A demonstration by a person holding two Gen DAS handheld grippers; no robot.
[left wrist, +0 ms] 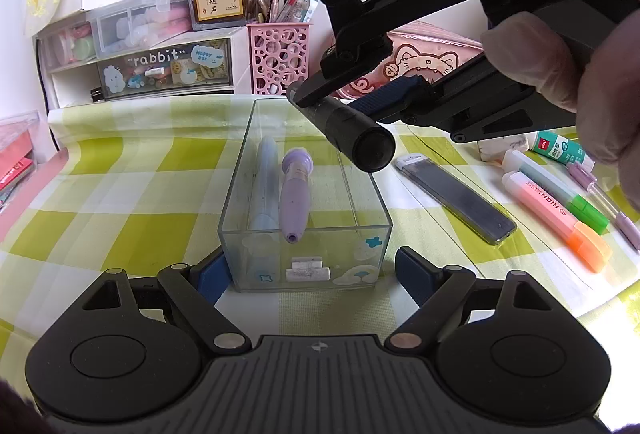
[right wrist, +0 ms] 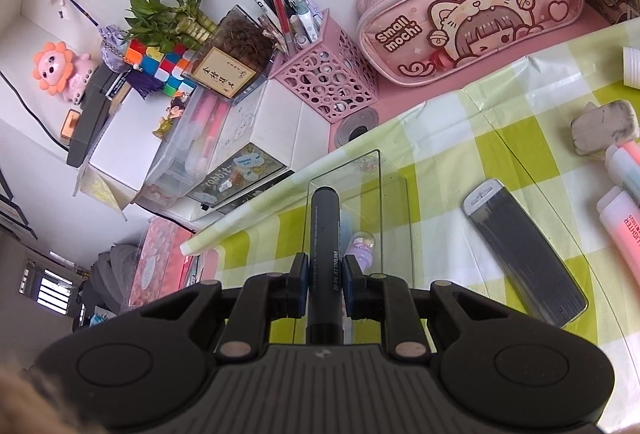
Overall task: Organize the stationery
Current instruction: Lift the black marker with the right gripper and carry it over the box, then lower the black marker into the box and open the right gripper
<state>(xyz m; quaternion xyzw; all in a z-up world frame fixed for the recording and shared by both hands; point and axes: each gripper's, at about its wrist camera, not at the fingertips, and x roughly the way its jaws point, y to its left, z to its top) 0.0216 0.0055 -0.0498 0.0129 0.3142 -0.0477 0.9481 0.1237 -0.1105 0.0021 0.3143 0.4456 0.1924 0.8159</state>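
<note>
A clear rectangular box (left wrist: 362, 230) stands on the checked cloth and holds a pale blue pen (left wrist: 265, 186) and a purple pen (left wrist: 295, 196). My left gripper (left wrist: 306, 274) is open, with its blue pads on either side of the box's near end. My right gripper (right wrist: 326, 284) is shut on a black Platinum marker (right wrist: 325, 234) and holds it above the box's far end (right wrist: 374, 170). In the left wrist view the marker (left wrist: 352, 132) hangs over the box, tilted.
To the right lie a dark lead case (left wrist: 460, 198), pink and green highlighters (left wrist: 556, 210), a glue stick (left wrist: 558, 148) and an eraser (right wrist: 604, 128). Behind stand a pink pen holder (left wrist: 280, 54), a pink pencil case (right wrist: 472, 6) and storage drawers (left wrist: 160, 66).
</note>
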